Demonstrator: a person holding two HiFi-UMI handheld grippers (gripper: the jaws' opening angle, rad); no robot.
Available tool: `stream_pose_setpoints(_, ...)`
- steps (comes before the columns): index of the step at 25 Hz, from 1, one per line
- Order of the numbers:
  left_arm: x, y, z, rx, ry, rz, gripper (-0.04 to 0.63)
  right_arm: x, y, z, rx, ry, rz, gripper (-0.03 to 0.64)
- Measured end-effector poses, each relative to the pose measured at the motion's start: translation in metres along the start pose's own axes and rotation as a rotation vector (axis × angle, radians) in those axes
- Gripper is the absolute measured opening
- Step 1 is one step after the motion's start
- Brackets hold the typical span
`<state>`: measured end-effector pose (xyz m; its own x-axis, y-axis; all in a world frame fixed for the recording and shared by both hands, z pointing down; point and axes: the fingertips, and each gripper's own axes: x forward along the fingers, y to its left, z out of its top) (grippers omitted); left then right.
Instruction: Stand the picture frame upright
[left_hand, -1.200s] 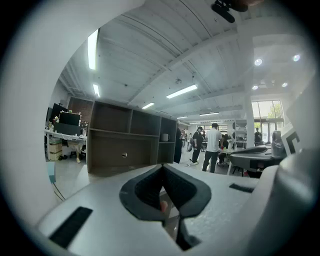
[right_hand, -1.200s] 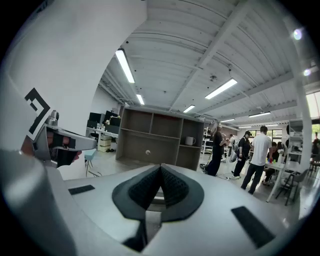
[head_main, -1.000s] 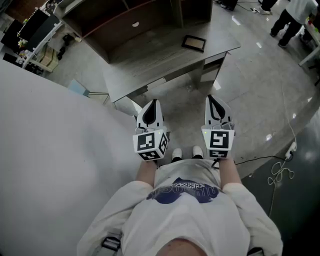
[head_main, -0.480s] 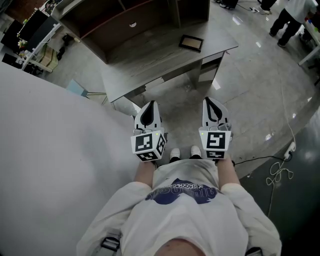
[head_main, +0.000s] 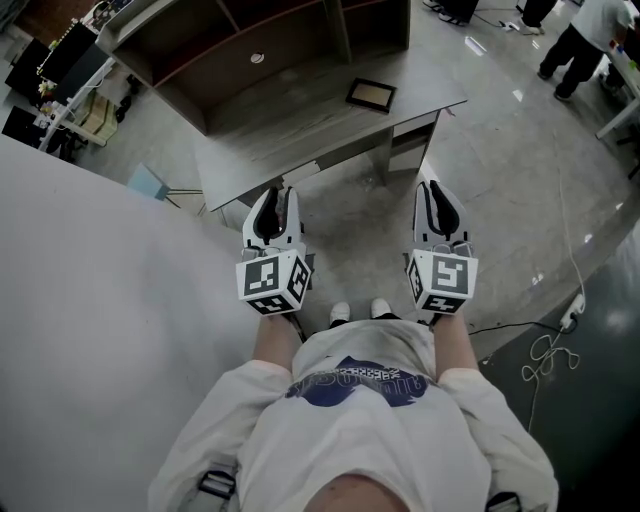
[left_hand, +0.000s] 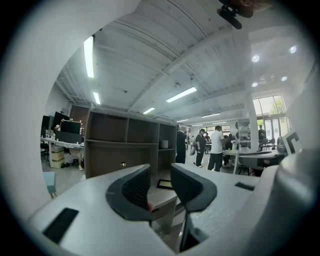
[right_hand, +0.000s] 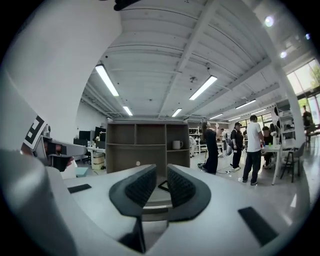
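The picture frame is dark-edged and lies flat near the right end of the grey desk. Well short of the desk, the person holds both grippers over the floor, pointing at it. Left gripper: jaws opening, a clear gap, nothing between them. Right gripper: jaws opening with a narrower gap, also holding nothing. In the left gripper view the frame shows far off through the gap of that gripper. A sliver of the frame shows between the jaws of the right gripper.
A brown shelf unit stands along the back of the desk, with a white mug in one compartment. A white partition rises at the left. People stand at the far right. A cable lies on the floor.
Both grippers' jaws have parted, the left more than the right. The left gripper has shifted left and up in the head view. The desk sits slightly closer.
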<state>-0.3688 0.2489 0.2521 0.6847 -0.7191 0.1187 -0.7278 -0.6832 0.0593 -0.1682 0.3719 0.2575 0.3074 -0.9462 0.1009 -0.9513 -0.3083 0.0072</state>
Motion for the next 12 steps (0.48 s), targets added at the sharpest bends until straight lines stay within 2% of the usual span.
stream_pose_setpoints(2, 0.008, -0.01, 0.002, 0.017, 0.007, -0.007, 0.137, 0.003, -0.014, 0.001, 0.025, 0.0, 0.013, 0.111)
stream_pose_setpoints(4, 0.015, -0.02, 0.0, 0.038, 0.017, -0.01, 0.153, 0.006, -0.026, 0.0, 0.042, 0.006, 0.02, 0.139)
stream_pose_setpoints(8, 0.026, -0.033, -0.008, 0.05, 0.044, -0.006, 0.16, 0.011, -0.048, -0.008, 0.079, 0.026, 0.028, 0.168)
stream_pose_setpoints(12, 0.035, -0.035, -0.027, 0.045, 0.106, 0.006, 0.161, 0.021, -0.063, -0.026, 0.108, 0.074, 0.025, 0.173)
